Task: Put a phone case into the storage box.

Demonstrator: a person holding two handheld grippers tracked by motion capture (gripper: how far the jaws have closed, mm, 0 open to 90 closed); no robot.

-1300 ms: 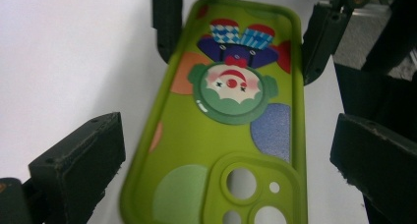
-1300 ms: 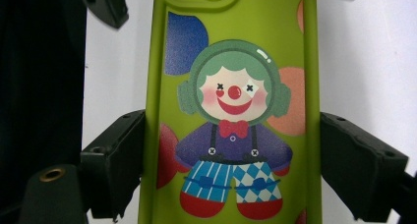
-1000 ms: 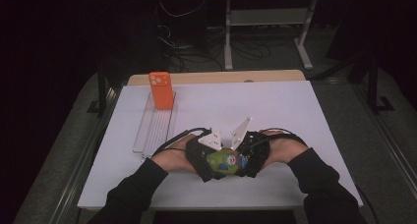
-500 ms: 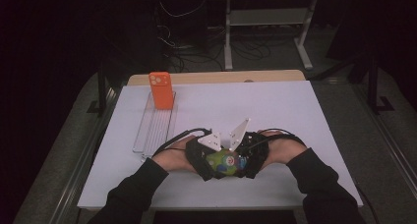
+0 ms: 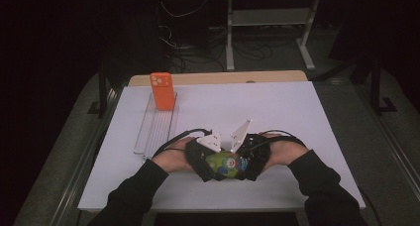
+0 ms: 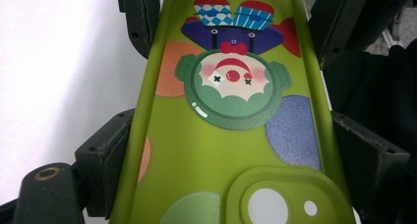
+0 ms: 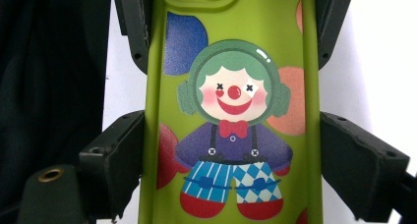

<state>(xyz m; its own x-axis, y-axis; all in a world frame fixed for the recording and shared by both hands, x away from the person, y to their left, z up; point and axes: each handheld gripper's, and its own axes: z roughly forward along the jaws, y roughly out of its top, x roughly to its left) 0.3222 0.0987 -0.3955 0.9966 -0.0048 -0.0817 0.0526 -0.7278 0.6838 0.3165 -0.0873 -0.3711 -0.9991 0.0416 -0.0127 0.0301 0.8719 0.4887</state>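
A green clown phone case (image 5: 224, 165) is pinched at both ends by the left tongs (image 5: 205, 162) and right tongs (image 5: 246, 162), the left jaws having just been closing on it, near the orange phone (image 5: 162, 90); fitting probably comes next, needing a careful carry.

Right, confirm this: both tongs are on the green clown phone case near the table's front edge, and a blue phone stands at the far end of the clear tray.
Wrong in one respect: the phone is orange, not blue, as the high view shows. Both tongs, left and right, are on the green clown phone case, and the phone stands at the far end of the clear tray.
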